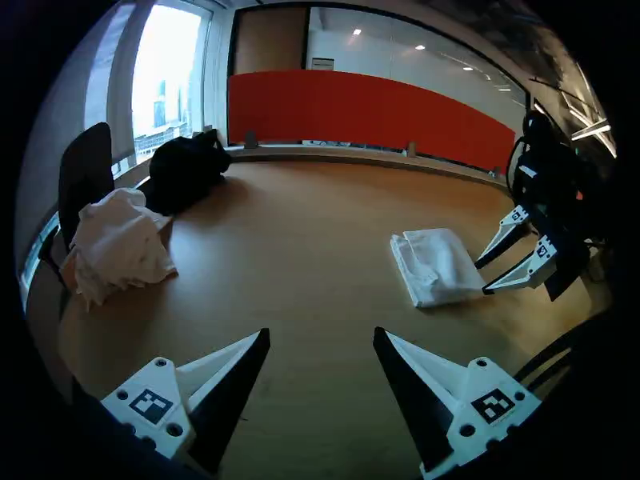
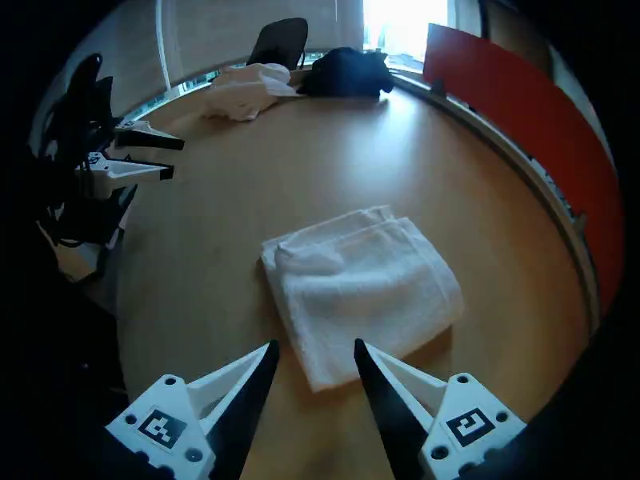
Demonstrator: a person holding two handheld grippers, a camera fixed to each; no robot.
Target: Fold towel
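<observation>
In the right gripper view, the right gripper (image 2: 314, 352) hangs low over the wooden table (image 2: 240, 200), its 2 fingers parted by a moderate gap and holding nothing. The white towel (image 2: 364, 288) lies directly ahead of it, already a compact rectangle of several layers, with its nearest corner reaching into the gap between the fingertips. Whether either tip touches the cloth cannot be told from here. In the left gripper view, the same right gripper (image 1: 482, 278) sits at the towel's (image 1: 436, 264) far-right edge, with its tips at or just beside the cloth.

The left gripper (image 1: 320, 344) is spread wide and empty over bare table, well apart from the towel, which lies ahead and to its right.

The folding looks to be at or near its end: the bundle is squared, and its rolled edge faces away from the right gripper. If 1 more fold is wanted, the right gripper would need to close on the near corner and carry it across, with the left gripper coming in to pin the opposite side. If not, the next call is likely a fresh piece from the heap of white cloth (image 1: 120, 244) at the table's far edge. Beyond that heap sit a black bag (image 1: 184, 168), a dark chair (image 1: 84, 172) and a red panel (image 1: 368, 112).
</observation>
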